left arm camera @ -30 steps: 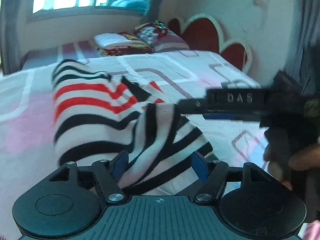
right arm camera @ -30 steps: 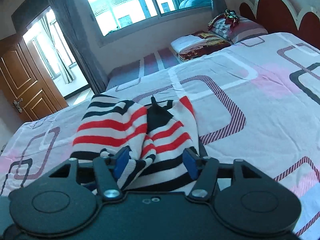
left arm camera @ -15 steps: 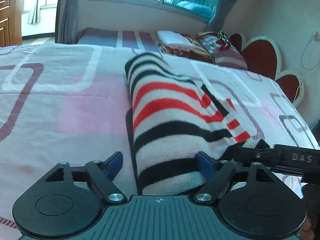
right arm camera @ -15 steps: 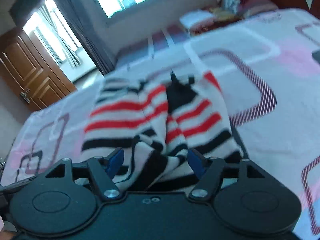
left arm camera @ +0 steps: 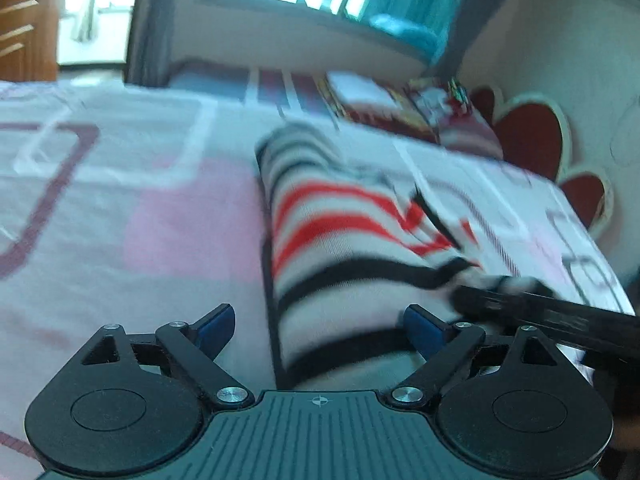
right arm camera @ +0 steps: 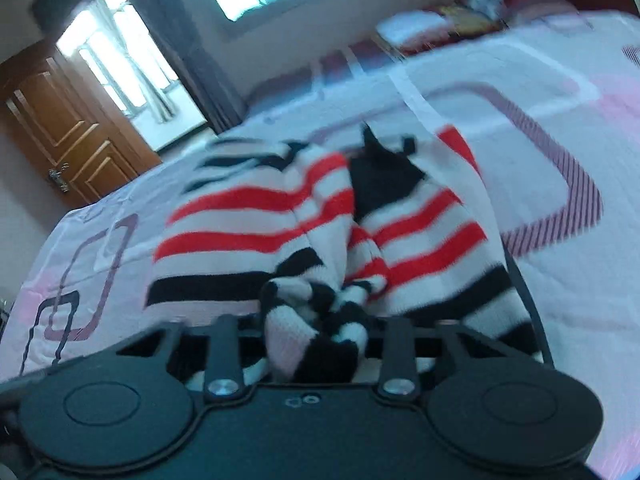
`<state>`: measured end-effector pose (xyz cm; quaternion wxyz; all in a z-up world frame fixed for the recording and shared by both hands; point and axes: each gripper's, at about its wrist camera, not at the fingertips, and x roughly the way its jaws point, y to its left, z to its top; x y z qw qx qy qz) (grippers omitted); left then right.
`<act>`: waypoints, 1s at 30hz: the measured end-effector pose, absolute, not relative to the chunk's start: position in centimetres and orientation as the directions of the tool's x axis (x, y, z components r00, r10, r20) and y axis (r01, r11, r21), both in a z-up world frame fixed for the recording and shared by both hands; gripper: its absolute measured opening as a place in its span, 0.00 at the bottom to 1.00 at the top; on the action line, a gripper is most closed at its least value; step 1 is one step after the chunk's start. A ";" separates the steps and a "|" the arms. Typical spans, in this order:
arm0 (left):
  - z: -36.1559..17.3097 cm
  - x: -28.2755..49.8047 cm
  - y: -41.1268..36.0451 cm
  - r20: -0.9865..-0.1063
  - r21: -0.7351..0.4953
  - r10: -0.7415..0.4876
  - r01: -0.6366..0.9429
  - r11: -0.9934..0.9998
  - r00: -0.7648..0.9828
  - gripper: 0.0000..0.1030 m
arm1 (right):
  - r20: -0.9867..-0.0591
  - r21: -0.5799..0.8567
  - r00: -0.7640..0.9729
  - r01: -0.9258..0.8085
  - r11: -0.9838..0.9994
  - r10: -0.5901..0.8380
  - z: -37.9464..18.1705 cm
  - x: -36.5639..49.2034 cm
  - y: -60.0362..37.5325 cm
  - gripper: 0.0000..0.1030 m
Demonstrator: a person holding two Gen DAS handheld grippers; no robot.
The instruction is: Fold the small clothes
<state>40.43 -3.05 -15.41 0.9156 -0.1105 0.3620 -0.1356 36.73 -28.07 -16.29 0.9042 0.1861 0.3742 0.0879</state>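
A small sweater with red, black and white stripes (left arm camera: 340,240) lies partly folded on the bed (left arm camera: 120,216). My left gripper (left arm camera: 320,326) is open, its blue pads on either side of the sweater's near edge. The other gripper's black body (left arm camera: 552,312) shows at the right of the left wrist view. In the right wrist view the sweater (right arm camera: 304,216) is bunched in the middle, and my right gripper (right arm camera: 316,344) has closed in on a bunched fold of it; its pads are hidden by the cloth.
The bed has a pink and white sheet with rectangle patterns. Pillows and folded bedding (left arm camera: 400,104) lie at the far end by a red heart-shaped headboard (left arm camera: 532,136). A wooden door (right arm camera: 68,136) and windows stand beyond the bed.
My left gripper let go of the sweater and swung round to its left edge, jaws wide. My right gripper moved in and closed on the bunched fold; both views are blurred by motion.
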 end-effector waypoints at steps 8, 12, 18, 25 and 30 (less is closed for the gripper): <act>-15.5 41.7 -5.7 -0.634 -0.278 -0.359 0.231 0.932 0.685 0.88 | -0.525 0.294 0.835 -0.004 0.956 0.165 -11.9 33.3 -31.7 0.22; -17.1 41.4 -7.7 -0.654 -0.218 -0.350 0.276 0.936 0.671 0.90 | -0.659 0.346 0.728 0.072 0.936 0.187 -17.1 33.6 -33.6 0.28; -16.7 41.6 -7.2 -0.662 -0.225 -0.349 0.269 0.937 0.663 0.93 | -0.648 0.357 0.742 0.092 0.930 0.175 -15.7 31.5 -34.6 0.32; -16.6 41.3 -8.0 -0.665 -0.212 -0.349 0.282 0.936 0.660 0.93 | -0.557 0.199 0.828 0.056 0.978 0.066 -12.1 28.2 -32.6 0.24; -17.3 41.7 -8.0 -0.683 -0.249 -0.382 0.293 0.923 0.622 0.93 | -0.639 0.092 0.768 0.024 0.995 0.041 -14.6 30.0 -30.6 0.16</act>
